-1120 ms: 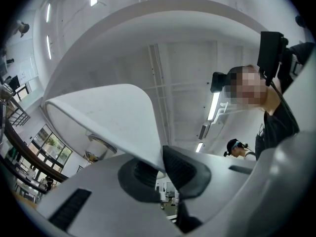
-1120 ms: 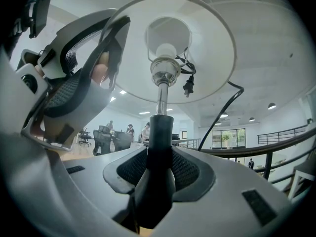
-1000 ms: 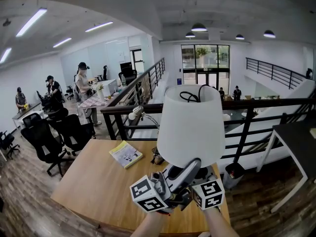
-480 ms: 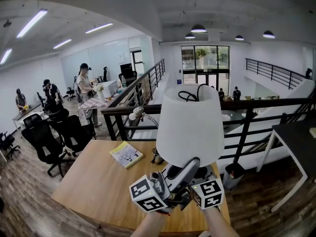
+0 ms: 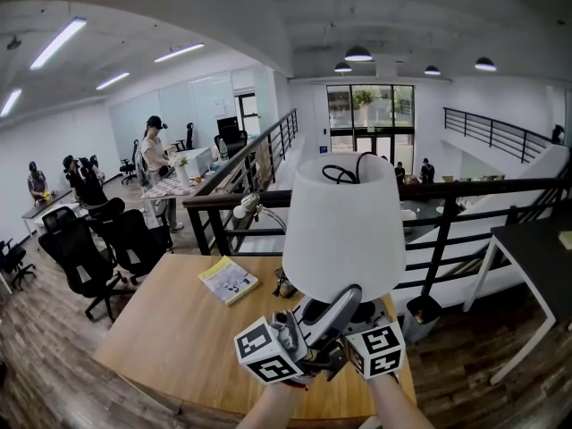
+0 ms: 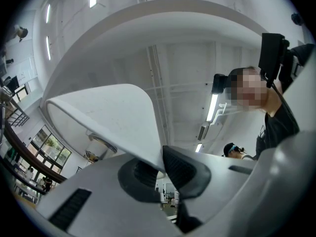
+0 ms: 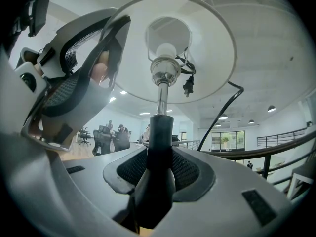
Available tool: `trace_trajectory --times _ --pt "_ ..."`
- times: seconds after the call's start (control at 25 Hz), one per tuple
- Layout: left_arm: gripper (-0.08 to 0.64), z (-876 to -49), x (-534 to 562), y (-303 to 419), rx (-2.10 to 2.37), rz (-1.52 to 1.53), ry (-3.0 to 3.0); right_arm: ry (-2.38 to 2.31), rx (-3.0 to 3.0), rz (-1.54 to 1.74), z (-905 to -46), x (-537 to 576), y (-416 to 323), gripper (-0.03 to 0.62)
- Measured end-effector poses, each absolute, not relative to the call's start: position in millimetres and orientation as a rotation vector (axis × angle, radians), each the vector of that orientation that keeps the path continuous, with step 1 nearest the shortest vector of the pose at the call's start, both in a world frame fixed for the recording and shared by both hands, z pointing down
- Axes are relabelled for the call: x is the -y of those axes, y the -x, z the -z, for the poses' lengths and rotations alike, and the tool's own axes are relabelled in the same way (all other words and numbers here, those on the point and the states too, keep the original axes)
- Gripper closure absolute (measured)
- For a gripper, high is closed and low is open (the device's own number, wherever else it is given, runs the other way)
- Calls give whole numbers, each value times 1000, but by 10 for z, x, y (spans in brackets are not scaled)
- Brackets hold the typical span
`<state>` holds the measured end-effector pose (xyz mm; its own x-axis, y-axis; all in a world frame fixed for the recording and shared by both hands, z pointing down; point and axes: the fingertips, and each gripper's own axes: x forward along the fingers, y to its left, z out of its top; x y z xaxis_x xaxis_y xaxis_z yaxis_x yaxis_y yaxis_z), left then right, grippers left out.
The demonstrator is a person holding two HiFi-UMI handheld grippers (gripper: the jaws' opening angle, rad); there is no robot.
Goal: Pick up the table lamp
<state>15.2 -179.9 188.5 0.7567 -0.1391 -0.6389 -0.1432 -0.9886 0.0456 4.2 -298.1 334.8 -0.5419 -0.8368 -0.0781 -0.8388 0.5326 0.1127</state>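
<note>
Far left, on the wooden surface (image 5: pixel 170 329): yellow-covered booklet (image 5: pixel 228 280), well apart from the work.

Next, left gripper (image 6: pixel 162 168): clenched on the lower rim of the white fabric lampshade (image 6: pixel 113 117), thin edge pinched between the dark pads.

Centre: table lamp (image 5: pixel 344 231) upright over the near right part of the surface. Base is hidden behind both grippers, so I cannot tell whether it is clear of the surface. The black cord (image 5: pixel 342 173) is tucked into the shade top, and its plug (image 7: pixel 187 87) hangs inside just beside the bulb (image 7: pixel 167 50).

Right: right gripper (image 7: pixel 159 169) grasping the black stem (image 7: pixel 159 132) below the metal socket, stem upright between its pads.

Judgement: the lift should ride on the stem grip, since the shade rim is thin and will likely dent or tilt if it takes any weight. Use the left side only to steady it. Raise both together and straight up so the shade does not twist on its fitting. Watch the loose plug for swing.
</note>
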Motion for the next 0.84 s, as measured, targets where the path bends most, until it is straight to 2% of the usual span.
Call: trace_trajectory --times 0.84 --pt "540 -1836 1680 -60 -218 -1071 2943 1504 -2732 -224 -3287 2869 41 442"
